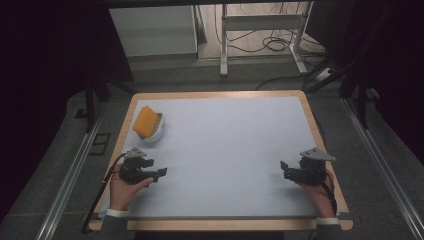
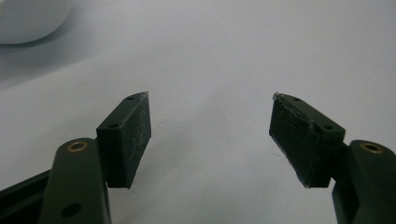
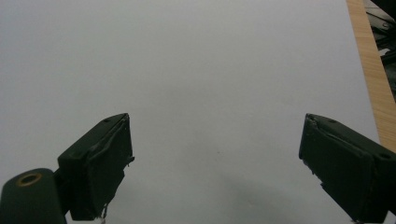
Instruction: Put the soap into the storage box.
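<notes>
High view: both the left gripper (image 1: 159, 173) and the right gripper (image 1: 284, 166) gape wide, empty; the yellow sponge (image 1: 145, 121) in the white bowl (image 1: 157, 133) looks light, squashy; pinch its long sides.

I see a yellow-orange sponge (image 1: 145, 121), a rounded block, sitting tilted in a small white bowl (image 1: 158, 132) and sticking up past its rim. The bowl stands upright near the far left corner of the pale table mat; its white curved wall (image 2: 28, 21) shows from my left gripper view.

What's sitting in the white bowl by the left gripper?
A yellow-orange sponge-like block lies tilted in the white bowl, jutting over its rim. Anything beneath it is covered.
</notes>
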`<state>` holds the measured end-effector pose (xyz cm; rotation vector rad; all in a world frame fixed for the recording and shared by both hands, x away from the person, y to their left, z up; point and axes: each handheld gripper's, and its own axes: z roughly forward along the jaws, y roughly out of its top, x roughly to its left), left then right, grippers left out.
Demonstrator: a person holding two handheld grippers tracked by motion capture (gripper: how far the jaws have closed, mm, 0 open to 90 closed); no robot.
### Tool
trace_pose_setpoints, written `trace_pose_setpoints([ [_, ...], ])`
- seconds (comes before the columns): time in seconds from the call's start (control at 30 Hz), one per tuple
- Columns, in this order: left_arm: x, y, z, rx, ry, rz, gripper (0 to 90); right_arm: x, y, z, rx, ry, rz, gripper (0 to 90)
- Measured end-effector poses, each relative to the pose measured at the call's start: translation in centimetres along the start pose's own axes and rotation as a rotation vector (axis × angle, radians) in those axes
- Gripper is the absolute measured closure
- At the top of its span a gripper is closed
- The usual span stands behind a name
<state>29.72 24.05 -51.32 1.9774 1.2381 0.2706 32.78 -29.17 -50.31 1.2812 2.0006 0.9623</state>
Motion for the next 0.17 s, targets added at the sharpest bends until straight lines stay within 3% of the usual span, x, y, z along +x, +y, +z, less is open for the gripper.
trace_pose_setpoints([
  [0.17,0.12,0.06,0.13,-0.002,-0.003,-0.001,29.7,0.02,-0.04,-0.20,-0.003,0.001,0.003,9.5],
])
